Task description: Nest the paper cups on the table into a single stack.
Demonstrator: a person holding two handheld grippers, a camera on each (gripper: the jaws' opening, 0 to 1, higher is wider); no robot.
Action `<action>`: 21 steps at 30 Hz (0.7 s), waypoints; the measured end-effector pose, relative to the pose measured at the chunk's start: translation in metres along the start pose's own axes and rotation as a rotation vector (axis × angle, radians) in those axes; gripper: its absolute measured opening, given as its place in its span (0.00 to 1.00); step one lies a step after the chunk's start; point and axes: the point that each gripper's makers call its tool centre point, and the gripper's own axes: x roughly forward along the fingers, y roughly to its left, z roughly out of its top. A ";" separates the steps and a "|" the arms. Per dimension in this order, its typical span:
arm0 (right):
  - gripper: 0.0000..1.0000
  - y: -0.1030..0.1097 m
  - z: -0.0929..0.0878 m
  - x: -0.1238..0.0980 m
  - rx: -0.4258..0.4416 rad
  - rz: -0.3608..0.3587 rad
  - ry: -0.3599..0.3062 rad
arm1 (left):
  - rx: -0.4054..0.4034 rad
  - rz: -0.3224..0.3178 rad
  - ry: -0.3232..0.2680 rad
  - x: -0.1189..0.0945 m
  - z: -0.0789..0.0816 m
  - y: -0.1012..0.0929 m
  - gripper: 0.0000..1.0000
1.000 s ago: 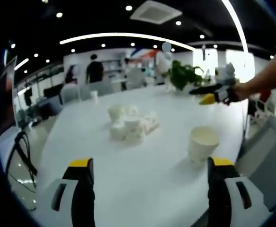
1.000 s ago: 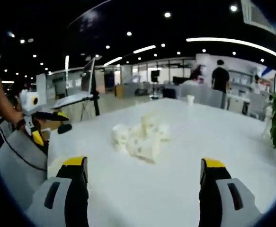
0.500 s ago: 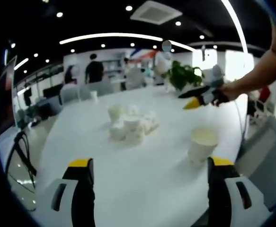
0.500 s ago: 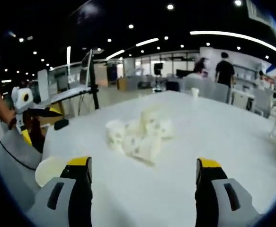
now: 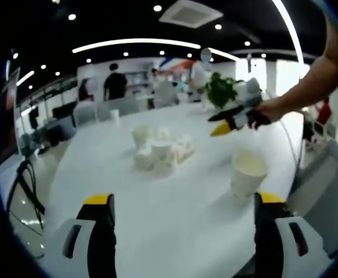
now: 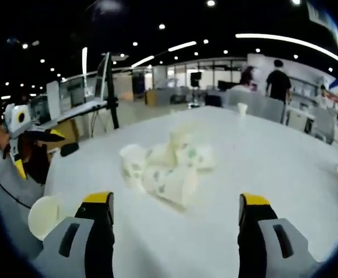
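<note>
On table (image 6: 284, 174), seemingly tipped cups (image 6: 166, 168)

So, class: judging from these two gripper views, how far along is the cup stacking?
Nothing looks stacked yet. The pile of paper cups lies jumbled mid-table, some tipped over, and one upright cup stands apart near the edge. Nothing is in hand: the right gripper is open, pointing at the pile, and the left gripper is open too. All nesting remains.

We find no legible text, label, brand, number or sign in either view. The paper cups (image 6: 167, 169) heaped on the worktop (image 6: 284, 174) carry green printed marks, too blurred for us to read; the wall beyond the worktop shows coloured shapes, likewise unreadable.
</note>
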 end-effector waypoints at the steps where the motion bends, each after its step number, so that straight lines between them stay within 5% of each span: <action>1: 0.87 -0.001 0.001 0.002 -0.002 0.000 -0.001 | 0.001 0.000 0.002 0.000 0.000 0.000 0.98; 12: 0.84 -0.005 0.015 0.026 -0.018 0.021 -0.004 | -0.004 -0.001 0.003 0.000 -0.001 0.001 0.98; 21: 0.72 -0.003 0.007 0.044 -0.007 0.049 0.041 | -0.010 0.006 0.002 0.000 -0.001 0.004 0.98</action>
